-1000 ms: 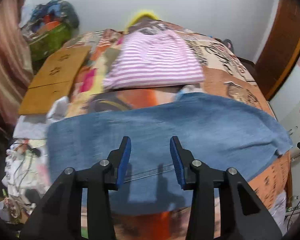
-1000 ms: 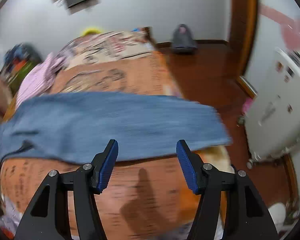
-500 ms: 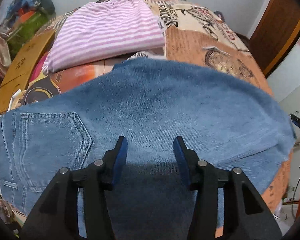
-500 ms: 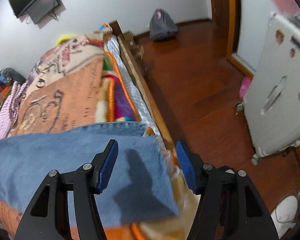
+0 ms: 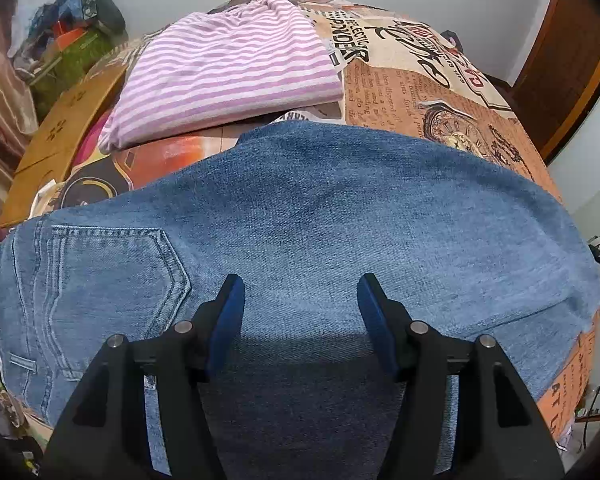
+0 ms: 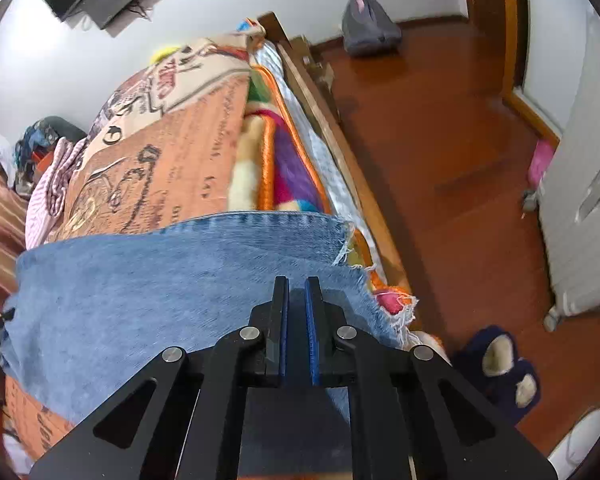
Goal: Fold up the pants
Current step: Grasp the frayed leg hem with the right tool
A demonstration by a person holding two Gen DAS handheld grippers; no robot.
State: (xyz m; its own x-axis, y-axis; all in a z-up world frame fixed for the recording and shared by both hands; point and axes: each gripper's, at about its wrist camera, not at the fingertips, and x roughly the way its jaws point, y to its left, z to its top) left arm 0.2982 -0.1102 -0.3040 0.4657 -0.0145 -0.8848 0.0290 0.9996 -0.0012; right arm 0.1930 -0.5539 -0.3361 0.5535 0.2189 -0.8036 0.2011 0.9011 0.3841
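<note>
Blue jeans (image 5: 340, 216) lie flat across the bed, back pocket (image 5: 112, 276) at the left, frayed leg hem (image 6: 352, 272) at the bed's right edge. My left gripper (image 5: 300, 300) hovers low over the middle of the jeans near the pocket. Its jaws are opening and stand wide, with denim beneath them and nothing pinched. My right gripper (image 6: 296, 304) sits at the hem end, its blue pads drawn almost together with a thin dark strip of denim between them.
A folded pink-and-white striped garment (image 5: 228, 68) lies behind the jeans on the printed bedspread (image 5: 428, 92). Cardboard (image 5: 56, 136) lies at the bed's left. Right of the bed are the wooden floor (image 6: 440, 152), dark slippers (image 6: 500, 368), a white cabinet (image 6: 588, 200) and a grey bag (image 6: 370, 32).
Both grippers dropped toward the jeans. The left one spread its jaws wider over the seat area. The right one swung to the hem end and closed its jaws.
</note>
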